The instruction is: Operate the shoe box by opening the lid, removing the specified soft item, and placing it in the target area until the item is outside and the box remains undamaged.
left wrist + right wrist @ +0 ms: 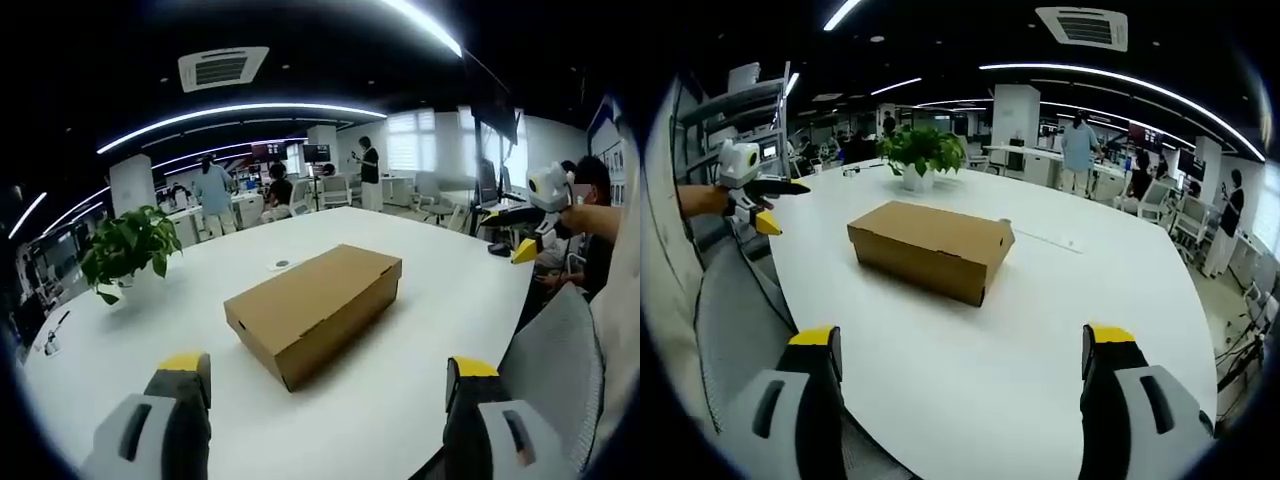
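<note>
A shut brown cardboard shoe box (315,305) lies on the white table (420,400), its lid down and nothing showing of what is inside. My left gripper (328,365) hovers before the box's near corner, jaws wide apart and empty. The right gripper (512,233) is held up at the far right, past the table edge. In the right gripper view the same box (930,245) sits mid-table, and my right gripper (962,336) is open, well short of it. At the left of that view the left gripper (778,206) hangs in the air, also apart from the box.
A potted plant (130,245) (923,150) stands on the table beyond the box. A small round disc (282,264) lies near it. A grey mesh chair (560,350) (735,320) is at the table's edge. People stand and sit at desks far behind.
</note>
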A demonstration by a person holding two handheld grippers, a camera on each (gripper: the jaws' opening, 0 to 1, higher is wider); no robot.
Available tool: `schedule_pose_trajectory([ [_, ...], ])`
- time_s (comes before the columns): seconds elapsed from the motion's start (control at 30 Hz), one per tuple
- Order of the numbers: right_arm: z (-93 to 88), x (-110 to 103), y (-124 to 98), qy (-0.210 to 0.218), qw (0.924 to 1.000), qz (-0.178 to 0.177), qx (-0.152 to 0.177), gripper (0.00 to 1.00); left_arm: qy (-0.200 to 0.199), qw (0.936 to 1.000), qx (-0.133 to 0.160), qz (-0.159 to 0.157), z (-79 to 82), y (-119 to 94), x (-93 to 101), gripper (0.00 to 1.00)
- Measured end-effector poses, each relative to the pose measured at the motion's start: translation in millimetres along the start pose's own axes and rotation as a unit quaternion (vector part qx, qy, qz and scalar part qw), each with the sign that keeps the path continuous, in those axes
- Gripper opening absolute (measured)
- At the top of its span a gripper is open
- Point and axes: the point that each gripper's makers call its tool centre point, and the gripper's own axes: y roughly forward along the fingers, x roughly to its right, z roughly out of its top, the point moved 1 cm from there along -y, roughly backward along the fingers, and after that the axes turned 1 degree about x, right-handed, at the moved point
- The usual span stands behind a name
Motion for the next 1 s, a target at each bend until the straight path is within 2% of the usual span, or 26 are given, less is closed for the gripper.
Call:
schedule_pose_trajectory([
  [1.0, 3.1, 5.9, 9.9, -0.009, 0.9998, 0.017, 0.000, 0.94, 0.013, 0.9999, -0.002, 0.006, 4.4, 9.0, -1.7, 0.98],
])
